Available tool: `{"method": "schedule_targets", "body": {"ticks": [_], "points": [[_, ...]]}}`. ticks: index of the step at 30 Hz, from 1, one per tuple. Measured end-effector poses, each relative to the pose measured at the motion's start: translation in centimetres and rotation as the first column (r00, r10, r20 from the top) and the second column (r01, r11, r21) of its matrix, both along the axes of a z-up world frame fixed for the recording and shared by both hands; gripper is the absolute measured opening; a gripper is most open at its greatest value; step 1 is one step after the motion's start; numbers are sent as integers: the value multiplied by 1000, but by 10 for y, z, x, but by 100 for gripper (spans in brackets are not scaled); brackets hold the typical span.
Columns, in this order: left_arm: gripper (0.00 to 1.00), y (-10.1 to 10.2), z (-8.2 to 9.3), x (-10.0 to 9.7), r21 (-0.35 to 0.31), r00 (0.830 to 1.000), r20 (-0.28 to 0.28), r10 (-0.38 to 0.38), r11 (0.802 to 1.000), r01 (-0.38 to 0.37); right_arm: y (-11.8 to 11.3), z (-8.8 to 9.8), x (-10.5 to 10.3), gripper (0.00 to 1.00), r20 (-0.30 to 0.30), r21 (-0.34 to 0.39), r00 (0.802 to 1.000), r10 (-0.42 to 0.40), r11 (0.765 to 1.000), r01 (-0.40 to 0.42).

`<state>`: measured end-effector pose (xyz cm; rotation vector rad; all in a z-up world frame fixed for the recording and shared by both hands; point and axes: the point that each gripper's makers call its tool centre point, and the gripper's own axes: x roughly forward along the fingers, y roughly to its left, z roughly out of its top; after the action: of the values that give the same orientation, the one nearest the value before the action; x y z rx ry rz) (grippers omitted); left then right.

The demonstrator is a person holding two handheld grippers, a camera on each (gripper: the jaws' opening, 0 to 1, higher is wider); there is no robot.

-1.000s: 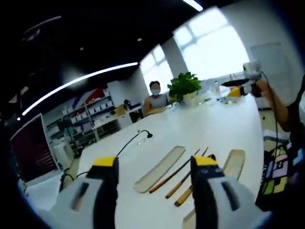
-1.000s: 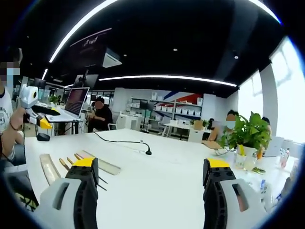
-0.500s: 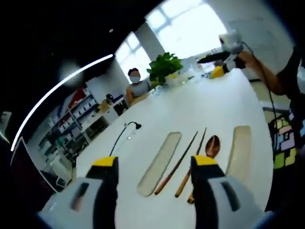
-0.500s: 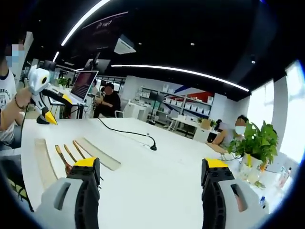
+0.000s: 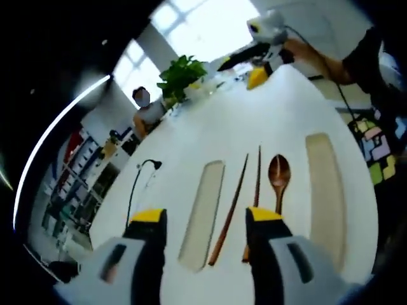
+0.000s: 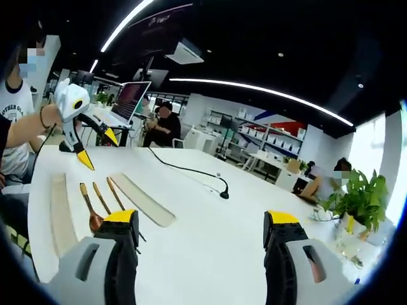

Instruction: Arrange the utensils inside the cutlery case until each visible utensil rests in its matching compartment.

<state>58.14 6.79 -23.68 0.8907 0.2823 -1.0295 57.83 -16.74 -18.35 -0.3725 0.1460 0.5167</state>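
- Utensils, a wooden spoon (image 5: 278, 173) and two chopsticks (image 5: 230, 211), lie on the white table (image 5: 280, 108) between two long case halves (image 5: 202, 213).
- Their long axis runs straight away from the left gripper (image 5: 202, 219), whose jaws are spread and empty.
- Right gripper (image 6: 200, 222) is also spread and empty; the utensils are off to its left, so I judge the left one is nearer.

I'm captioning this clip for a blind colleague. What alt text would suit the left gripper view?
On a white table lie a wooden spoon and two chopsticks between two pale, long case halves, just ahead of the left gripper with open fingers. The right gripper is held above the table's far end, near a potted plant.
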Motion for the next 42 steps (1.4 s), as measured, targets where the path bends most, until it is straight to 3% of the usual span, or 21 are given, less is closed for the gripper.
{"method": "schedule_targets", "body": {"ticks": [1,3,5,6,8,12,17,22,23,24,26,28,31,34,37,39,42], "points": [[53,2,-5,3,28,1000,-2,7,1000,-7,1,-3,2,83,-13,-3,1000,5,1000,-5],[51,-1,-6,11,13,1000,8,24,1000,-25,6,-7,5,81,-14,-17,999,35,999,-36],[44,-2,-9,13,1,999,-32,39,999,-39,8,-7,8,80,-16,-16,999,48,999,-48],[42,-1,-13,13,13,998,-58,37,999,-37,9,-10,9,79,-28,-33,998,56,998,-57],[42,-1,-18,15,42,998,-58,25,999,-23,11,-15,11,75,-51,-73,996,68,995,-72],[38,1,-34,16,116,994,-107,11,993,2,19,-19,19,73,-82,-85,993,90,992,-97],[35,3,-44,22,160,990,-138,12,987,11,30,-28,26,72,-127,-92,985,116,987,-129],[33,6,-47,30,216,992,-126,24,976,4,41,-41,30,70,-176,-157,974,141,973,-169],[30,1,-51,25,194,984,-180,13,981,22,46,-45,31,69,-186,-173,970,157,967,-189],[29,1,-54,24,199,980,-201,14,980,27,50,-48,32,69,-197,-177,966,168,963,-204],[28,4,-60,26,264,982,-187,-5,963,55,58,-55,32,65,-227,-187,955,193,953,-237],[28,3,-65,29,275,982,-189,-2,960,55,65,-62,32,60,-261,-200,941,217,941,-272],[25,4,-71,24,294,960,-278,7,952,78,77,-75,33,54,-326,-207,912,247,923,-324],[24,2,-70,30,313,963,-269,1,946,87,84,-83,35,50,-373,-236,893,253,905,-355],[21,2,-72,32,319,952,-307,15,944,88,88,-92,36,47,-419,-274,872,252,881,-386],[21,4,-76,29,354,950,-312,0,928,117,90,-96,40,44,-455,-306,851,262,851,-426],[21,5,-81,29,365,943,-333,8,923,121,99,-103,33,37,-505,-295,811,297,823,-485]]}}
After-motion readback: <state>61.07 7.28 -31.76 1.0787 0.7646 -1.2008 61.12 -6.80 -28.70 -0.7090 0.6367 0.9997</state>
